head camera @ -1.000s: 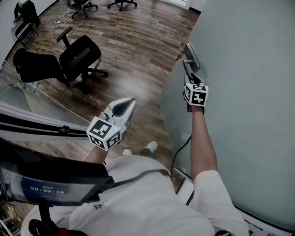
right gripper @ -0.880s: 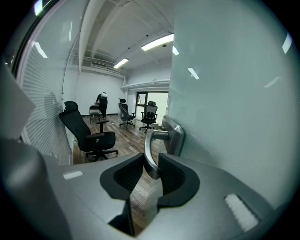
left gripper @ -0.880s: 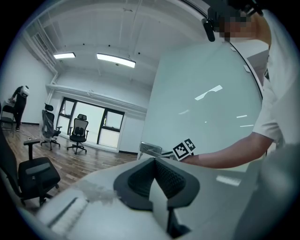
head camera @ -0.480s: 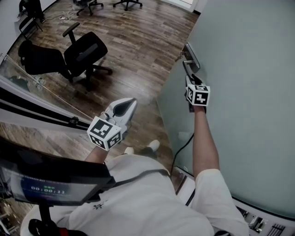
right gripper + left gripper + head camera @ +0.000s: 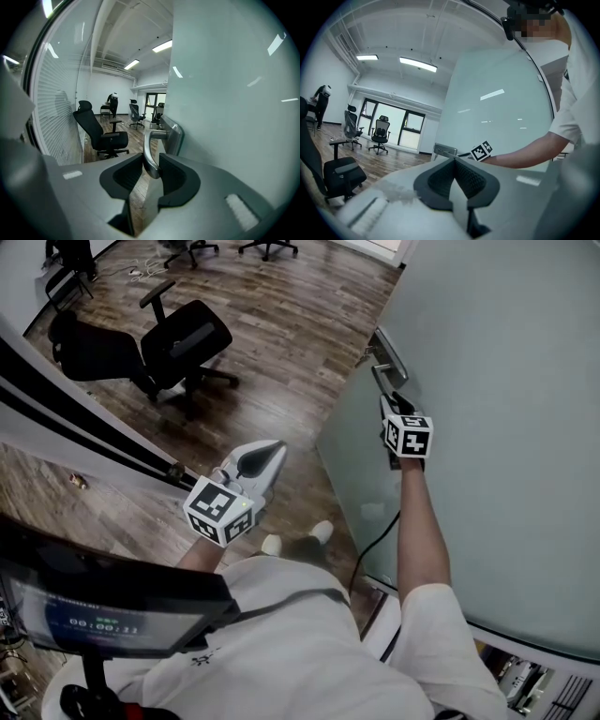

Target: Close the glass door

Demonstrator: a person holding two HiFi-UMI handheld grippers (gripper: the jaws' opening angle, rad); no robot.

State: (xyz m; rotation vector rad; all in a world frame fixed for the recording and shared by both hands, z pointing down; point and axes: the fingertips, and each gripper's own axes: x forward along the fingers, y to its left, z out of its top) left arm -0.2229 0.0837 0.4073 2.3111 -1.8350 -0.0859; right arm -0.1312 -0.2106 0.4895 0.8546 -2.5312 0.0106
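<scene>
The frosted glass door (image 5: 506, 381) fills the right of the head view, with a metal lever handle (image 5: 380, 376) near its edge. My right gripper (image 5: 394, 404) is closed round that handle (image 5: 149, 159); in the right gripper view the lever sits between the dark pads (image 5: 173, 171), and the jaws are easing open slightly. My left gripper (image 5: 267, 451) hangs free over the wooden floor, left of the door, shut with nothing between its pads. In the left gripper view its jaws (image 5: 454, 164) point level toward the door (image 5: 497, 117) and the handle plate (image 5: 444, 151).
A black office chair (image 5: 178, 343) stands on the wooden floor at the upper left. A dark frame rail (image 5: 84, 427) of a glass partition runs diagonally at the left. My shoes (image 5: 300, 540) are near the door's bottom edge. A frosted partition (image 5: 56, 122) is at the left of the right gripper view.
The door has swung along with my right gripper on its handle. The dark frame rail at the left has shifted up across the head view, and more of the floor track shows at the lower right.
</scene>
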